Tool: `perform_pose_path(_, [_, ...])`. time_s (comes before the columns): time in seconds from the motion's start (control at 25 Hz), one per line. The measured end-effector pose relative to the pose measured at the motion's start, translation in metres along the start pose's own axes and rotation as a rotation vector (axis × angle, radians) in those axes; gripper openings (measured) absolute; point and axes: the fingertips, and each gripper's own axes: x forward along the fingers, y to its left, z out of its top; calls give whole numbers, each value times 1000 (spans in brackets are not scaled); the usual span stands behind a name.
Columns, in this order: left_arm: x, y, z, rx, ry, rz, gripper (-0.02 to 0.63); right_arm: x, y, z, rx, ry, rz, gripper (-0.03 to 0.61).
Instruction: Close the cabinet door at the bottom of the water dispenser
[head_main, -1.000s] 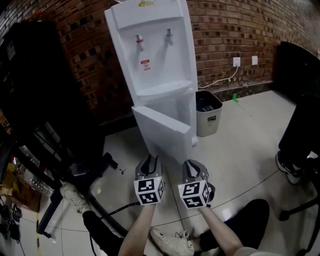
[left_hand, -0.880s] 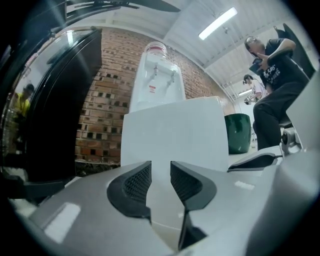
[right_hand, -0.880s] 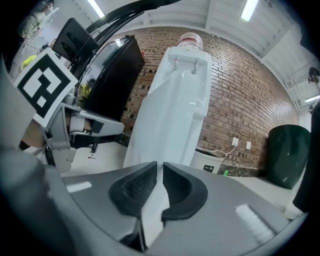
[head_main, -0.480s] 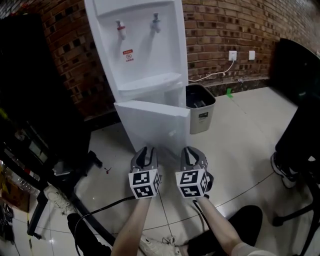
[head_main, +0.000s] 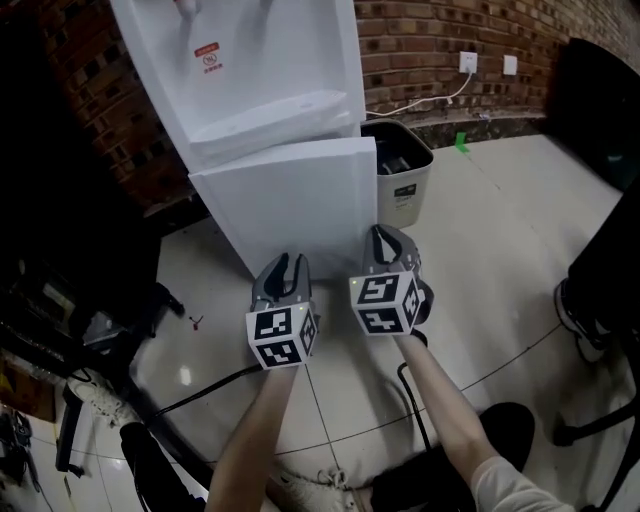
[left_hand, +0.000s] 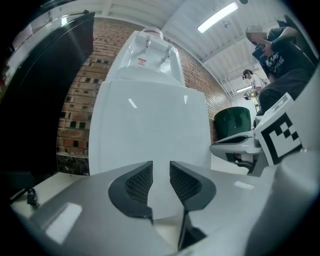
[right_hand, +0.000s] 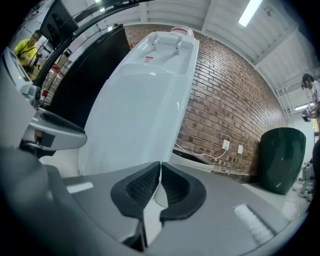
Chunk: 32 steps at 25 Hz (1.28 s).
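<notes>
The white water dispenser (head_main: 250, 80) stands against the brick wall. Its bottom cabinet door (head_main: 285, 195) faces me and looks slightly ajar, its right edge jutting past the body. My left gripper (head_main: 285, 265) is just short of the door's lower part. Its jaws are closing, with a gap between them and nothing in it. The door (left_hand: 150, 125) fills the left gripper view behind that gripper (left_hand: 161, 172). My right gripper (head_main: 387, 240) is shut on nothing, level with the door's right edge. The right gripper (right_hand: 160, 182) points along the door (right_hand: 130, 125).
A grey waste bin (head_main: 400, 175) stands right of the dispenser, under wall sockets (head_main: 468, 62). A black rack (head_main: 60, 300) and cables (head_main: 200, 390) are on the left, and a black chair (head_main: 600, 300) on the right. The floor is pale tile.
Both grippers have moved forward, close to the cabinet door. The door has swung from wide open to nearly flat against the dispenser. The right jaws have shut.
</notes>
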Motion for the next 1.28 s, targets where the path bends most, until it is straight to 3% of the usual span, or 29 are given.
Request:
perform_pose_path(0.44, [56, 21, 11, 2, -24, 33, 114, 69, -16, 6, -70, -30, -15, 2])
perform_pose_path(0.72, [38, 29, 20, -73, -98, 61, 114, 78, -13, 12, -113, -32, -3, 2])
perform_pose_path(0.84, [0, 28, 30, -114, -156, 63, 114, 44, -7, 22, -45, -83, 26, 2])
perform_pose_path(0.96, [-89, 15, 25, -169, -159, 67, 110, -38, 13, 27, 88, -154, 105, 2])
perform_pose_path(1.12, [-169, 12, 26, -66, -149, 104, 91, -129, 45, 44, 190, -207, 188, 0])
perform_pose_path(1.28, [-200, 11, 40, -99, -163, 133, 91, -179, 69, 70, 200, -232, 209, 1])
